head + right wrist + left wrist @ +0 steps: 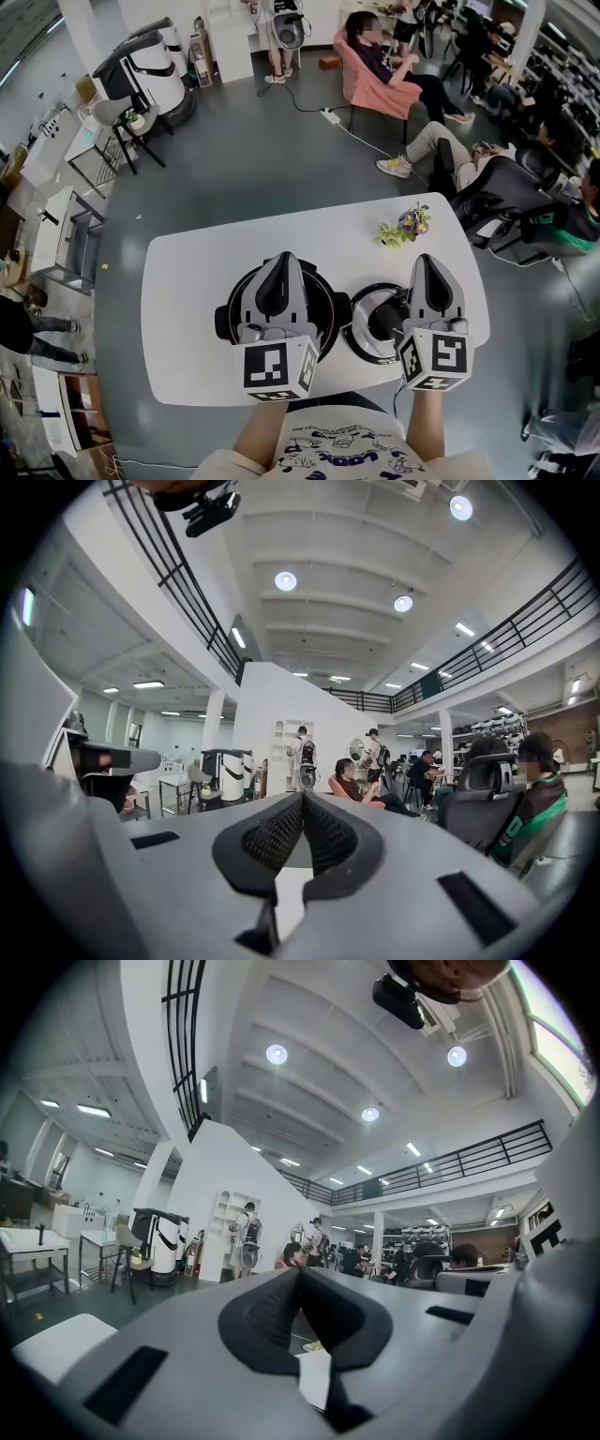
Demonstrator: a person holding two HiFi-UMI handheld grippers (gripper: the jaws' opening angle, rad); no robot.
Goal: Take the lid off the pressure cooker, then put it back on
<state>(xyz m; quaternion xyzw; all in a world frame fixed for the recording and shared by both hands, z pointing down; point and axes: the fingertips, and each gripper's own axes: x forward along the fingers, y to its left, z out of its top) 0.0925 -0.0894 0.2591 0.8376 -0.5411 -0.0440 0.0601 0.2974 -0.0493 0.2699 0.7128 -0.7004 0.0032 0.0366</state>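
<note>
The black pressure cooker pot [326,302] stands on the white table [187,281], with its side handles sticking out left and right. My left gripper [281,260] hovers over the pot, shut and empty, and hides most of it. The lid [373,325], round with a shiny rim and a black knob, lies on the table right of the pot. My right gripper [427,262] hangs over the lid's right edge, shut with nothing in it. In the left gripper view the left gripper [300,1274] has its pads together. The right gripper [303,800] looks the same in its own view.
A small bunch of flowers [405,227] lies near the table's far right corner. A black office chair [506,202] and seated people crowd the floor beyond the right side. The grey floor [244,159] lies beyond the far edge.
</note>
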